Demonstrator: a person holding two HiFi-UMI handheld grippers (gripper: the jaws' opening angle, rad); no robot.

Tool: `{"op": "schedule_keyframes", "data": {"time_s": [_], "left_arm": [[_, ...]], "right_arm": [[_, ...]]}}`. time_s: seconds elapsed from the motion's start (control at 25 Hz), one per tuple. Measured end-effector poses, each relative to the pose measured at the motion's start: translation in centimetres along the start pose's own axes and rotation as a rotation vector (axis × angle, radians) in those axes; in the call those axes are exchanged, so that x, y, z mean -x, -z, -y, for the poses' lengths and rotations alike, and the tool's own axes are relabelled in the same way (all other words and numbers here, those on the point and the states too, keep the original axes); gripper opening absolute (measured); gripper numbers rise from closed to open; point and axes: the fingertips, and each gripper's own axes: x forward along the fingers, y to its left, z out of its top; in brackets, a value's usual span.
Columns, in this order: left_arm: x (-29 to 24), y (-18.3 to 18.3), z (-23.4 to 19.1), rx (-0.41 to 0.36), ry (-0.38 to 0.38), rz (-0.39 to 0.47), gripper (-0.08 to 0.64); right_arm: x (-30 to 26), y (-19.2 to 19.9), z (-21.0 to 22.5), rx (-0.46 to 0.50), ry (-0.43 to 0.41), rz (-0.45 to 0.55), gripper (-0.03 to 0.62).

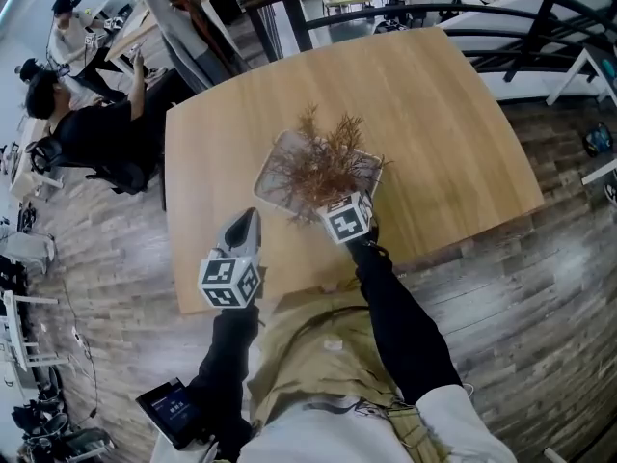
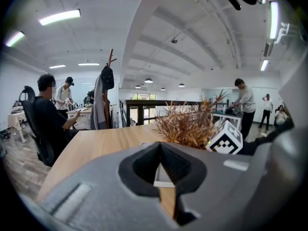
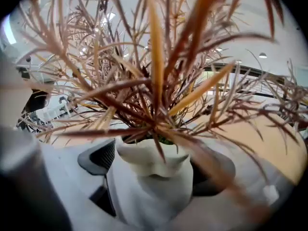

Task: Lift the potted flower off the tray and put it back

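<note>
White ceramic pot (image 3: 153, 150) of the potted flower (image 1: 323, 167), pinched at its sides between the two dark pads of the right gripper (image 3: 155, 171). Jaws clamped on the pot body below the rim, dry brown leaves fanning up and out over them. Head view: the plant sits over the pale square tray (image 1: 268, 167), mid-table on the light wooden table (image 1: 434, 114). The foliage hides the pot's base, so no telling whether it rests on the tray or hangs just clear of it. Pot upright, stems rising along its long axis. The right gripper reaches it from the near edge of the table, on the person's side, roughly level. Left gripper (image 1: 246, 222) sits to the left of the tray, near the table's front edge and apart from the plant, jaw tips together with nothing between them. Its own view looks across the tabletop at the foliage beyond. Judgement: the right hand alone has the work. The tray lies directly under the pot, so the next travel, whether up or back down, should be straight vertical with the pot kept plumb. Any sideways drift risks catching the tray rim or tipping the top-heavy spray of leaves. People at desks in the background, well away.
</note>
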Motion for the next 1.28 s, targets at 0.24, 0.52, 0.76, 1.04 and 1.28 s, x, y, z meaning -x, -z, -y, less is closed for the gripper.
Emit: {"op": "schedule_keyframes", "data": {"time_s": [0.24, 0.52, 0.76, 1.04, 1.28], "left_arm": [[2.4, -2.0, 2.7, -0.021, 0.018, -0.008, 0.002], [5.9, -7.8, 3.9, -0.019, 0.034, 0.002, 0.002], [6.2, -13.1, 5.4, 0.002, 0.044, 0.042, 0.002], [6.6, -18.5, 5.2, 0.053, 0.036, 0.144, 0.002], [6.5, -21.2, 5.0, 0.058, 0.014, 0.191, 0.002]], "right_arm": [[4.2, 0.2, -1.0, -0.013, -0.006, -0.015, 0.495], [11.5, -3.0, -2.9, -0.048, 0.015, 0.014, 0.449], [18.9, -7.9, -1.7, -0.036, 0.088, 0.130, 0.348], [25.9, -16.5, -1.3, 0.049, 0.191, 0.327, 0.053], [28.5, -23.1, -1.8, 0.128, 0.163, 0.441, 0.005]]}}
